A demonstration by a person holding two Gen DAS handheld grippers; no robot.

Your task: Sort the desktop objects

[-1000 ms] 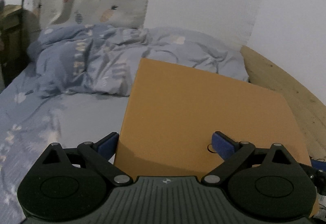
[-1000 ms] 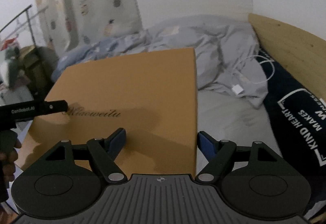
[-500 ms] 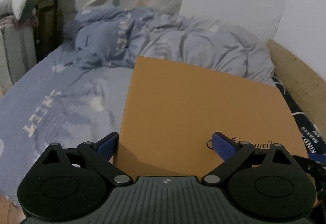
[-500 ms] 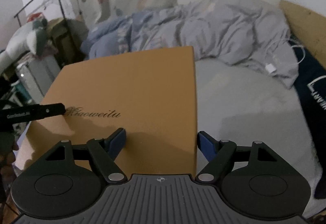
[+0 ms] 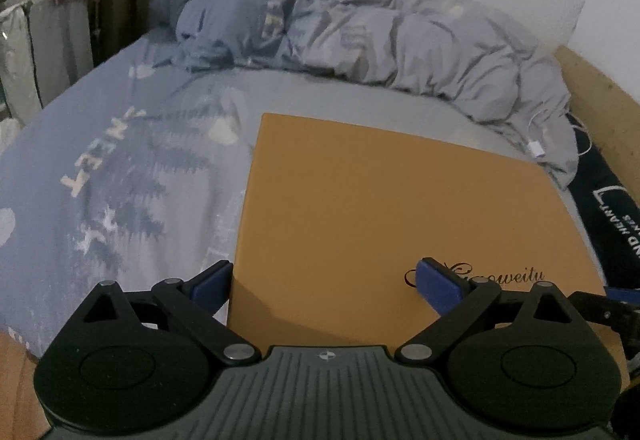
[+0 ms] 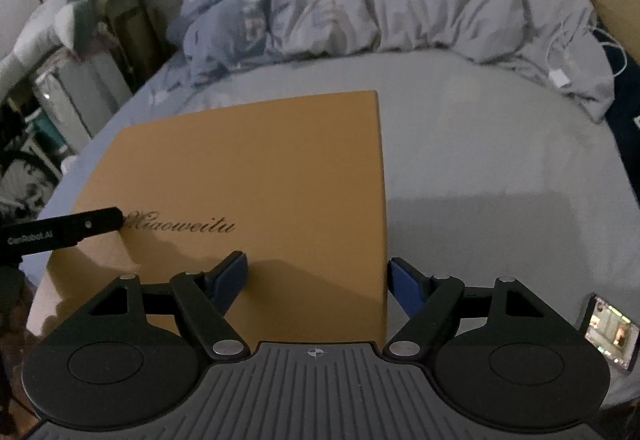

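I have the flat orange box (image 5: pixel 400 224) straddled at its two near corners: the left claw (image 5: pixel 326 282) over the left corner, the right claw (image 6: pixel 316 278) over the right, both spread wide and clamped on nothing. The box hangs or rests over the bed (image 6: pixel 500 176) near its front edge; I cannot tell which. To handle it well, I judge both claws should keep level and move together so it does not tip.
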